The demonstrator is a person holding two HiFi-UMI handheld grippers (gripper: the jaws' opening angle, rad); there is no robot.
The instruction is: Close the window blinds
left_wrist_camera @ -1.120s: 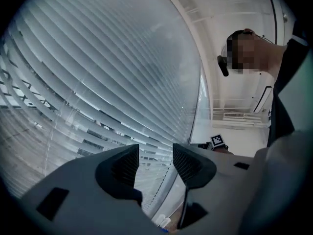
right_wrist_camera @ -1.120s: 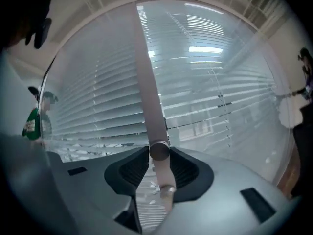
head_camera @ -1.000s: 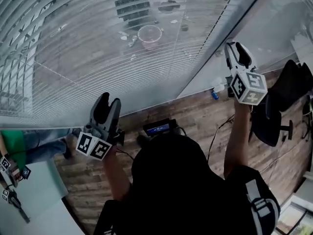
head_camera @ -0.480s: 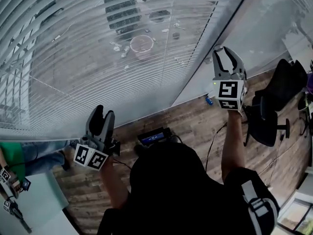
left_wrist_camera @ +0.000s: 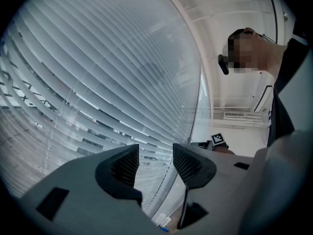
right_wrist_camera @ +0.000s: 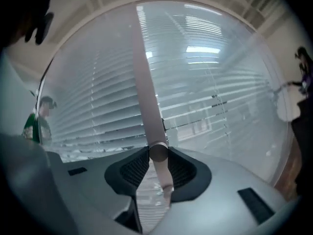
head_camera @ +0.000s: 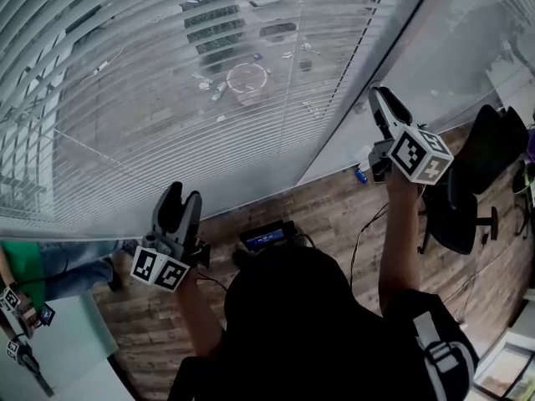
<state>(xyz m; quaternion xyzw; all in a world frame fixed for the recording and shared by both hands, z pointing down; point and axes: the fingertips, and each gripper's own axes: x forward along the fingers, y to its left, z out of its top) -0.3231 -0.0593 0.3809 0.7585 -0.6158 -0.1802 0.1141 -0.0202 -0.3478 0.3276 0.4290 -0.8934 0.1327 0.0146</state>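
The window blinds (head_camera: 209, 98) fill the upper left of the head view, the outside showing between their slats. At the upper right, the right tool (right_wrist_camera: 157, 166) has just been closing its jaws and clamps the blinds' wand (right_wrist_camera: 145, 92). The left tool (left_wrist_camera: 155, 161), lower left, stands released with nothing between its jaws.

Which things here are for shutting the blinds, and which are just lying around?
For the job: blinds; wand; right tool, its jaws just closed onto the wand; left tool, open and empty.

Just lying about: black chair; blue-screen box; bottle; floor cables.
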